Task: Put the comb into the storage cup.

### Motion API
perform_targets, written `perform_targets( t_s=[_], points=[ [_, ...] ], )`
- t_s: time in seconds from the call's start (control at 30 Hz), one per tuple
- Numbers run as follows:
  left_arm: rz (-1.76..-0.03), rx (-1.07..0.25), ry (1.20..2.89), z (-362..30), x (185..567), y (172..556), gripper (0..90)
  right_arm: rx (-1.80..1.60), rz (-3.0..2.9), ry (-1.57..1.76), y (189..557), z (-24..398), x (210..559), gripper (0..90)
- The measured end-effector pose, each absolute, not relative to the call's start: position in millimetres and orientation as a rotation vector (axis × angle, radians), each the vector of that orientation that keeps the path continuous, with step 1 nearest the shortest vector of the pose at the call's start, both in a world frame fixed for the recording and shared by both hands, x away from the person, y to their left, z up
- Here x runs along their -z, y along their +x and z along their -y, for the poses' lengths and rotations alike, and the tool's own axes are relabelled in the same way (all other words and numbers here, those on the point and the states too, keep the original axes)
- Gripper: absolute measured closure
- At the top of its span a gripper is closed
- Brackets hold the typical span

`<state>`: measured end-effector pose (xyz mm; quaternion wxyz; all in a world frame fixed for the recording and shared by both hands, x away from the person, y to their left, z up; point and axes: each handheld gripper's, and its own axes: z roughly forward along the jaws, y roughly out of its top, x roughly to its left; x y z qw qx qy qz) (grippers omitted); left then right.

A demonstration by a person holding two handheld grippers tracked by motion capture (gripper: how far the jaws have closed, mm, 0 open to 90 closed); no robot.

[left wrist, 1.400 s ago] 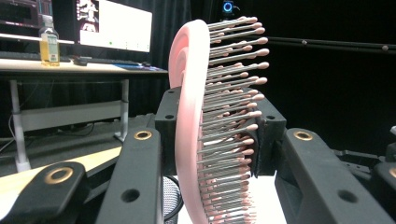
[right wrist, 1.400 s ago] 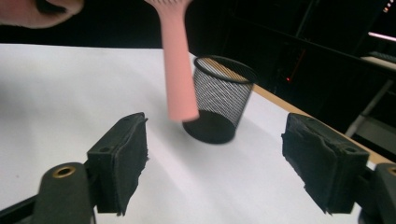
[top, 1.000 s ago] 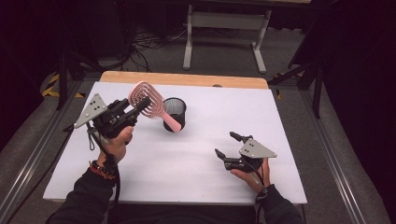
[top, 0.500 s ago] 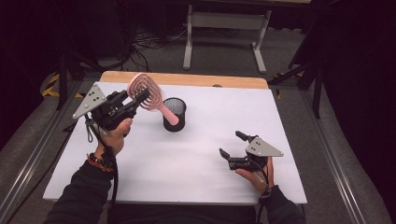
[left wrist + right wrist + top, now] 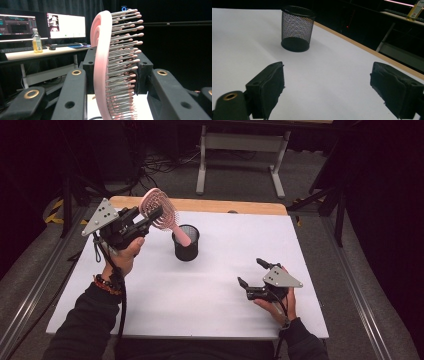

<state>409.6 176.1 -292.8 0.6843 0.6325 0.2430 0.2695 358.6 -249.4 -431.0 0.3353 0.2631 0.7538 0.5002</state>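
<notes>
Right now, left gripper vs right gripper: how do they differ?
The left gripper is shut on the pink hairbrush; the right gripper is open, nothing between its jaws. The left is raised beside the black mesh cup, with the brush handle slanting into it; the right sits low over the white table. Both are hand-held, with grey plates on top.

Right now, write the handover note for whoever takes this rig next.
Left gripper: shut on the pink hairbrush, clamped at the bristle head and held in the air left of the black mesh cup.
Brush handle slants down over the cup's rim; whether its tip is inside cannot be told.
Right gripper: open, holding nothing, low over the white table at the near right; its jaws have just been opening.
Done: brush gripped and off the table.
Left, probably: settle where the brush goes, in the cup or out, then release.
</notes>
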Motion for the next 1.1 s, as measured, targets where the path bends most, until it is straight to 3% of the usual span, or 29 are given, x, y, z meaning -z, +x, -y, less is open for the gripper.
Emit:
perform_targets(
  t_s=[0.53, 1.1],
  points=[
    [-0.534, -0.671, 1.459, -166, 278, 427, 64.0, -1.297, -1.974, 0.693, 361, 250, 433, 12.8],
    [-0.599, -0.675, 1.504, -156, 291, 458, 63.9, -1.304, -1.982, 0.695, 362, 249, 434, 13.2]
  ],
)
